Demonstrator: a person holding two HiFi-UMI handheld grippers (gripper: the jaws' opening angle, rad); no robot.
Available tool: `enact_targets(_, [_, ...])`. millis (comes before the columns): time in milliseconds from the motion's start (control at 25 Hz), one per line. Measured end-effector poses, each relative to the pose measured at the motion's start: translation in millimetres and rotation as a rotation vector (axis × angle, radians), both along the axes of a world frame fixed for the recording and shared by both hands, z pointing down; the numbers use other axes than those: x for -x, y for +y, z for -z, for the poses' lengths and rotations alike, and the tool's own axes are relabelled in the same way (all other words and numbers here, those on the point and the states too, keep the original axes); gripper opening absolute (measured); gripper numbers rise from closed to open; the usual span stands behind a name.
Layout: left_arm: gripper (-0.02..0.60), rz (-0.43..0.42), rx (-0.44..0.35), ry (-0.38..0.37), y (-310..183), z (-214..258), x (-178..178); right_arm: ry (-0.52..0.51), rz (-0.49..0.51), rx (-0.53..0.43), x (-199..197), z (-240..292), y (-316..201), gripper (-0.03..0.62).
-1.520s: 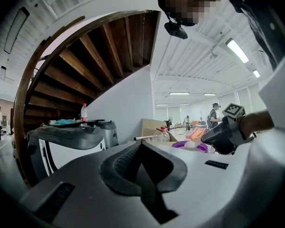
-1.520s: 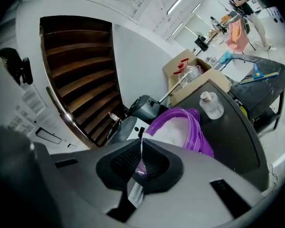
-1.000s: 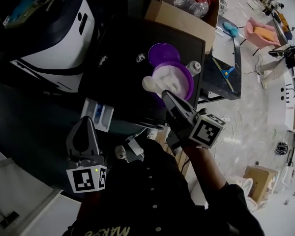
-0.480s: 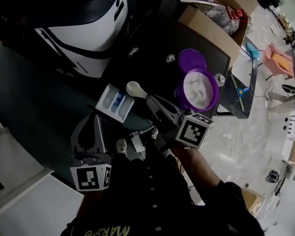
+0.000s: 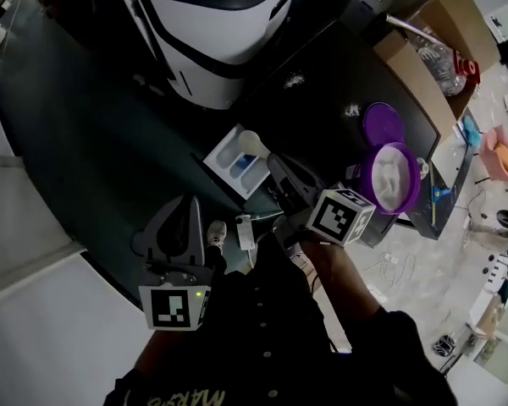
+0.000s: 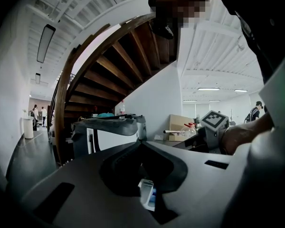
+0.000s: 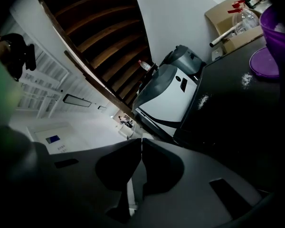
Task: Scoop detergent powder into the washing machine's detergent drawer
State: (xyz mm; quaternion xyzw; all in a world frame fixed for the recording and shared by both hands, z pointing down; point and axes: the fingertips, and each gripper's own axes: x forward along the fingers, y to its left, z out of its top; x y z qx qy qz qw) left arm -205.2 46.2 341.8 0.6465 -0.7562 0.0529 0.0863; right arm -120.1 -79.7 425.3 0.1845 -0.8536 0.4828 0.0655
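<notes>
The right hand-held gripper (image 5: 273,163) has its jaws pinched right down on the thin white handle of the scoop (image 5: 251,142). The bowl end sits over the detergent drawer (image 5: 223,157), which lies out in front of the washing machine (image 5: 229,24) with its white and blue compartments showing. The scoop looks like light, stiff plastic, so weight isn't the problem. The handle is narrow and probably slick though, so I'd guess it can twist in the pads if it's held too near the far end. A hold closer to the bowl should give better control when tipping. The powder is loose and dry, so it'll likely slide off at any tilt, and there are a few white specks on the dark tabletop (image 5: 322,91). I can't tell how full the bowl is. The purple tub (image 5: 415,189) of powder sits well off to the right with its lid (image 5: 381,123) just beside it. The left hand-held gripper (image 5: 186,205) has its 2 jaws together on nothing and hangs near the drawer.
</notes>
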Motion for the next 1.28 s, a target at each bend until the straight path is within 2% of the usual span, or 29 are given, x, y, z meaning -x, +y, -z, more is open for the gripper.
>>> enact_targets(400, [0.009,0.009,0.063,0.055,2.1,-36.9,6.4,0.225,0.052,-0.121,35.4,-88.3,-2.6,0.032])
enact_targets(640, [0.009,0.012,0.080,0.080,1.5,-58.0,5.5,0.379,0.126,-0.285,47.5,-132.9,0.4,0.032])
enact_targets(1000, [0.009,0.033,0.116,0.100,11.3,-78.0,3.3,0.626,0.381,-0.798,62.9,-149.7,23.4,0.032])
enact_targets(1280, [0.009,0.026,0.131,0.109,15.9,-84.6,0.2,0.848,0.599,-1.304,66.0,-157.2,40.8,0.032])
